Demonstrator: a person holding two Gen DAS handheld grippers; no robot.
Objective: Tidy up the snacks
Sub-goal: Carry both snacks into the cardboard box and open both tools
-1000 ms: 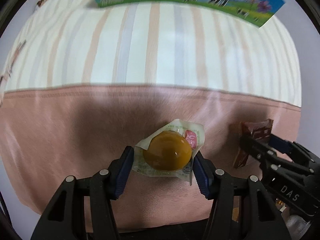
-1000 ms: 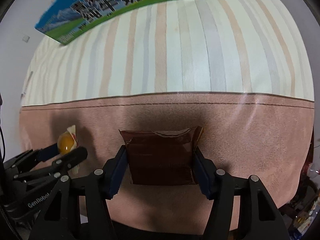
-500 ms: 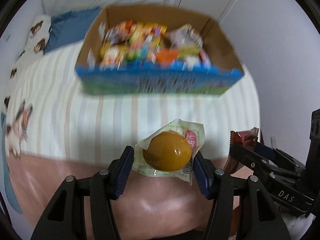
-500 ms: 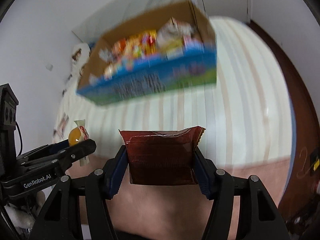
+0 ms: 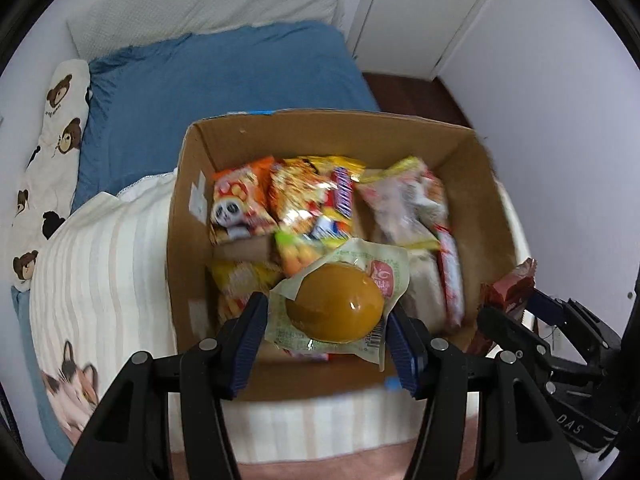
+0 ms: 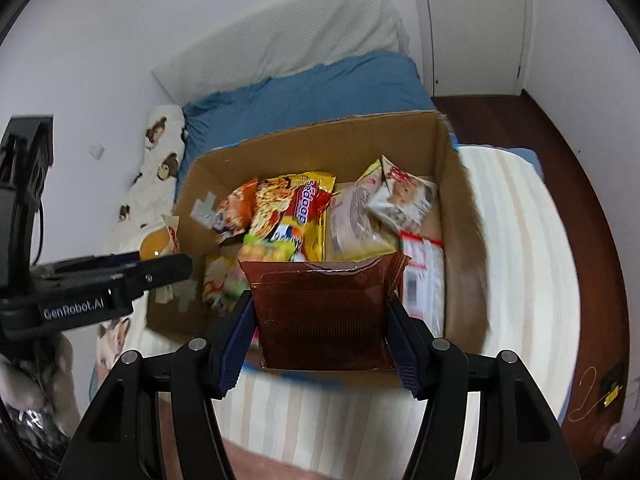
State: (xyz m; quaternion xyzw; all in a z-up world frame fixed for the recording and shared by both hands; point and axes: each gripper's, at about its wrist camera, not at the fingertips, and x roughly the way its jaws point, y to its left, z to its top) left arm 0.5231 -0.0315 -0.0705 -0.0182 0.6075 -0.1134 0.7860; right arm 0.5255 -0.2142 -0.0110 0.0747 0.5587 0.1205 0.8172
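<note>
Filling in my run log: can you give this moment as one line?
left gripper: holds wrapped egg | right gripper: holds brown packet | both above snack box

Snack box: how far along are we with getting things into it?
Done: the cardboard box on the bed already holds many packets. In hand: the left gripper grips a wrapped yellow jelly cup and the right gripper a brown packet, both above the box. Left: releasing both inside.

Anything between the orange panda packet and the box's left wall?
Left wrist view: bare floor of the box shows between the panda packet and that wall; nothing lies there.
</note>
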